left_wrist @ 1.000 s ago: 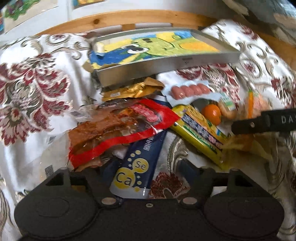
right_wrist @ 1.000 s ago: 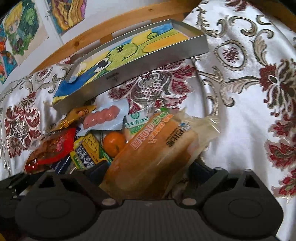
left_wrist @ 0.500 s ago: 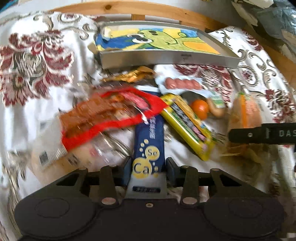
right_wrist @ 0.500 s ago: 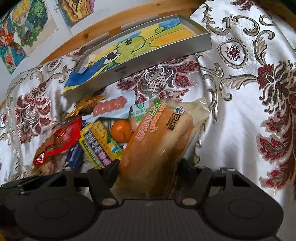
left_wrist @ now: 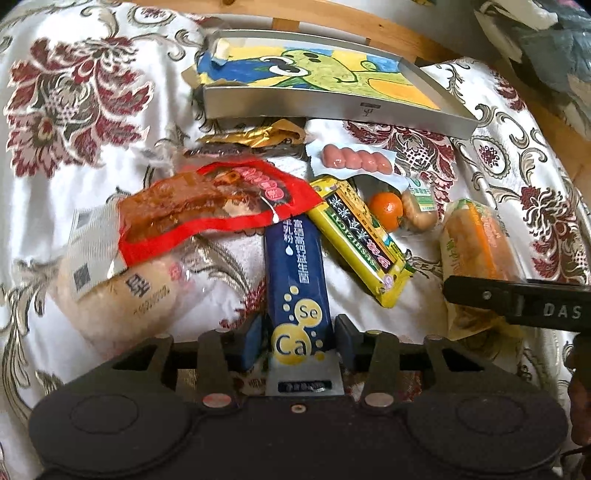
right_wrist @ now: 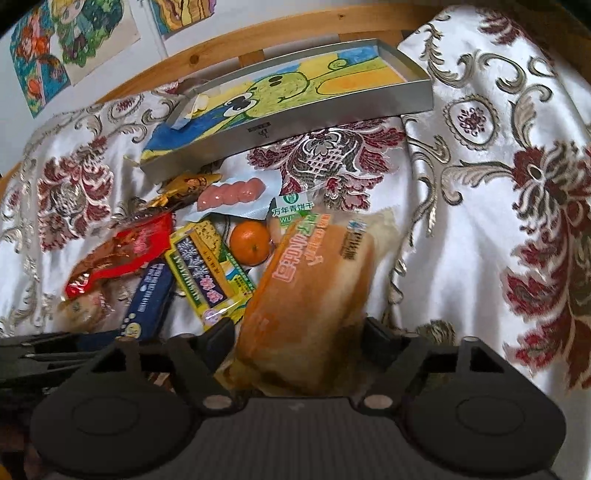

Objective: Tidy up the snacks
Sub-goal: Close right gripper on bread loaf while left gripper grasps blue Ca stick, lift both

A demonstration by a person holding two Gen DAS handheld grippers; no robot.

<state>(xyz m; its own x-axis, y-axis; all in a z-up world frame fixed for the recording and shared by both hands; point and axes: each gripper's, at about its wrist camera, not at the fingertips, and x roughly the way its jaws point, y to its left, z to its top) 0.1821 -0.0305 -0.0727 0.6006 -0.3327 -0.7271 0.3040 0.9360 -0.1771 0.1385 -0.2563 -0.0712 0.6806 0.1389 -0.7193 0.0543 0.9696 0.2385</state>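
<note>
A dark blue stick packet [left_wrist: 295,266] marked "Se Ca" lies on the flowered cloth, and my left gripper [left_wrist: 299,341] is shut on its near end. My right gripper [right_wrist: 301,339] is shut on a bread loaf in an orange wrapper [right_wrist: 314,288]; the same loaf [left_wrist: 476,240] shows at the right of the left wrist view, behind a black right-gripper finger [left_wrist: 498,297]. A silver tray [left_wrist: 332,107] lined with a green and yellow cartoon drawing sits behind the pile, and its front wall [right_wrist: 295,127] also faces the right wrist camera.
Loose snacks lie between the grippers and the tray: a red packet [left_wrist: 207,206], a yellow bar [left_wrist: 354,236], a tangerine [left_wrist: 386,210], pink sausages [left_wrist: 354,160], a gold wrapper [left_wrist: 255,136] and a pale bun packet [left_wrist: 129,295]. A wooden rail [right_wrist: 258,33] runs behind the tray.
Both grippers went from open to shut: the left moved in and shut on the blue packet, the right narrowed onto the bread loaf. The loaf has shifted slightly.
</note>
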